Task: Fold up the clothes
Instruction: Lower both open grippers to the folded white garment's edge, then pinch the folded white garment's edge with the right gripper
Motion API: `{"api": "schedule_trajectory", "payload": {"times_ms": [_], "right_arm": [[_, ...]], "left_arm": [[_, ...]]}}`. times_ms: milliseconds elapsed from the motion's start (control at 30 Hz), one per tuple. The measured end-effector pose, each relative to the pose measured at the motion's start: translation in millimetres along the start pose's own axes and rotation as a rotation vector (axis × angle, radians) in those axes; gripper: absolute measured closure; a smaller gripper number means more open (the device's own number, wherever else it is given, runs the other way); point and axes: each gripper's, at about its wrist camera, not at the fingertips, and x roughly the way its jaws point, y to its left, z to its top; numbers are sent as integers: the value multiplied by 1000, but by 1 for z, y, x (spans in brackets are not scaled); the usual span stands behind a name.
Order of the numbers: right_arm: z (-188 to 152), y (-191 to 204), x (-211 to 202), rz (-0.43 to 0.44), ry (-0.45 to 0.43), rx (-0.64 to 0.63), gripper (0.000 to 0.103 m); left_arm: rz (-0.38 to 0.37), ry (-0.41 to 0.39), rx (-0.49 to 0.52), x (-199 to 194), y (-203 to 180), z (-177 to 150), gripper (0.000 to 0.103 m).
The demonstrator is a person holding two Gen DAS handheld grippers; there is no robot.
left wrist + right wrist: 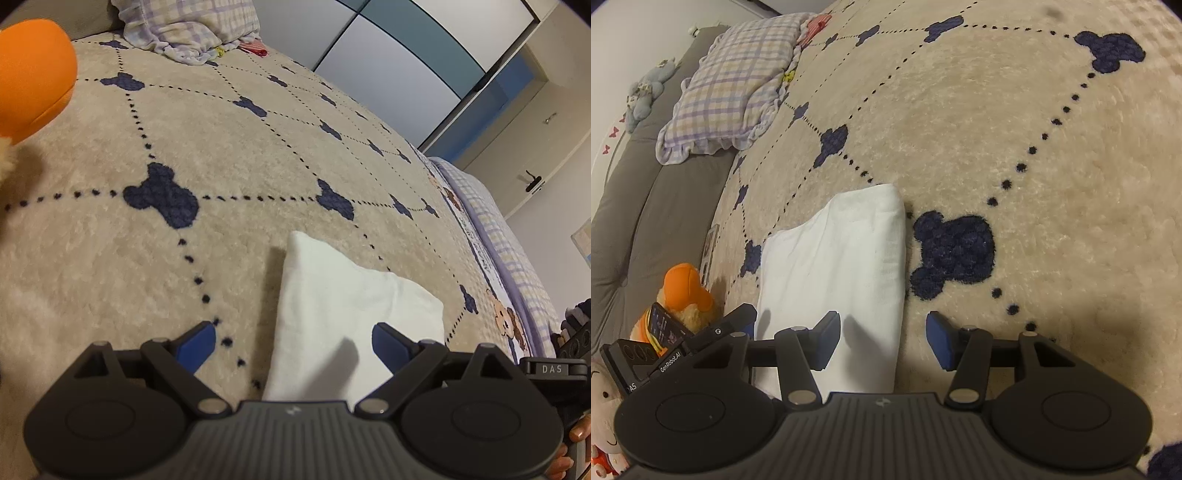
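1. The left gripper (290,341) is standing wide open over the bed, its blue fingertips (197,343) spread far apart and gripping nothing.
2. The folded white garment (343,302) is lying flat on the beige blanket (221,147), reaching forward and to the right from between the left gripper's fingers; the right fingertip is hanging over the cloth, and whether it is touching cannot be told.
3. The right gripper (882,341) is standing about half open, with nothing pinched between its pads (940,341).
4. In the right wrist view, the same garment (834,266) is running forward from under the left finger of the right gripper, with its long folded edge lying in the gap between the fingers; the right finger is hanging over bare blanket (1034,129), just beside the cloth.
5. A dark blue bear-shaped patch (955,251) in the blanket is lying just ahead of the right finger, next to the garment's edge.
6. A plaid pillow (738,85) is lying far ahead and to the left of the right gripper, well apart from the garment.
7. An orange plush toy (689,291) is sitting close to the left of the right gripper, beside the other gripper's body.
8. In the left wrist view, the orange toy (33,77) is filling the upper left corner, well apart from the garment.
9. A person's fingers (578,432) are showing at the lower right edge of the left wrist view.
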Motion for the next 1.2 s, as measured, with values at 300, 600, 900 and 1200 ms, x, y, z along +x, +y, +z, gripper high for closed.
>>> {"api": "schedule_trajectory", "payload": {"times_ms": [300,600,900,1200], "right_arm": [[6,-2,4,22,-17,33,48],[7,7,15,40,-44,-7,48],[2,10,25,60,-90,-28,49],[-9,22,29,28,-157,-91,82]], "left_arm": [[-48,4,-25,11,5,9,19],[-149,84,-64,18,2,7,42],[-126,65,-64,23,0,1,45],[-60,18,-107,20,-2,0,81]]}}
